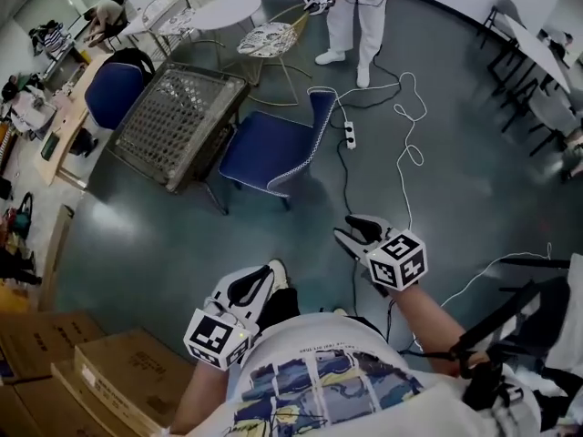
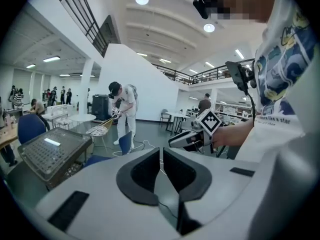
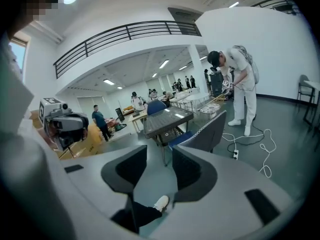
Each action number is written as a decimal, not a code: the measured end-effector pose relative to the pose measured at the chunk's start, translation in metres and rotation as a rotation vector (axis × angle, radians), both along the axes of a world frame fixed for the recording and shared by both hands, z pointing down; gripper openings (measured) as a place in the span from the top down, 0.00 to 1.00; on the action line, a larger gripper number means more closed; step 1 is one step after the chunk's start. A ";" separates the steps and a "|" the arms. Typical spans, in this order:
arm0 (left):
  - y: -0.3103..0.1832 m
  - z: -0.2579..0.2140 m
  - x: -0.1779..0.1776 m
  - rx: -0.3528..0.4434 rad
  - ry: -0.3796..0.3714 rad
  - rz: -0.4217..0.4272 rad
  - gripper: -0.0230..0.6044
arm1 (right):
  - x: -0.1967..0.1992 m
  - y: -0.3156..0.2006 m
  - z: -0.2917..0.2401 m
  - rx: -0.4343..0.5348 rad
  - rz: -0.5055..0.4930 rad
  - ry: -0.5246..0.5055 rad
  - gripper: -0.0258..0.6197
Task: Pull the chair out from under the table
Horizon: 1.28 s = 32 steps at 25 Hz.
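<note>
The blue chair (image 1: 264, 148) stands out on the grey floor, its seat clear of the mesh-topped table (image 1: 182, 107) and its back turned toward me. Both grippers hang close to my body, well short of the chair. My left gripper (image 1: 260, 279) has its jaws together with nothing between them. My right gripper (image 1: 346, 230) is open and empty. In the left gripper view the left gripper (image 2: 161, 151) points at the chair (image 2: 125, 141) and table (image 2: 52, 151). In the right gripper view the right gripper (image 3: 160, 151) frames the chair (image 3: 207, 131) beside the table (image 3: 167, 118).
A white cable and power strip (image 1: 349, 135) trail across the floor right of the chair. A person in white (image 1: 351, 12) works a wicker chair at the back. Cardboard boxes (image 1: 118, 371) sit at lower left, another blue chair (image 1: 114, 89) behind the table, black chairs (image 1: 528, 71) at far right.
</note>
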<state>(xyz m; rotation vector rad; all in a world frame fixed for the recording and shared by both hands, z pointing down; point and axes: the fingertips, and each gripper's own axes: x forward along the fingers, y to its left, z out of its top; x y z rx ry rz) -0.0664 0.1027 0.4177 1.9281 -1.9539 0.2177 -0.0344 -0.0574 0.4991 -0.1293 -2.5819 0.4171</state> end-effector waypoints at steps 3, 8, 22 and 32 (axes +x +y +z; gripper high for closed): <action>-0.012 -0.008 -0.056 0.015 0.019 0.066 0.94 | -0.041 -0.021 0.002 -0.011 0.102 0.025 0.74; -0.027 -0.011 -0.124 0.009 0.009 0.167 0.94 | -0.099 -0.056 0.010 -0.030 0.242 0.051 0.73; -0.060 -0.021 -0.191 0.030 0.058 0.109 0.94 | -0.184 -0.162 0.046 -0.101 0.412 0.123 0.66; -0.076 -0.029 -0.217 0.004 0.046 -0.070 0.94 | -0.229 -0.232 0.108 -0.194 0.445 0.241 0.65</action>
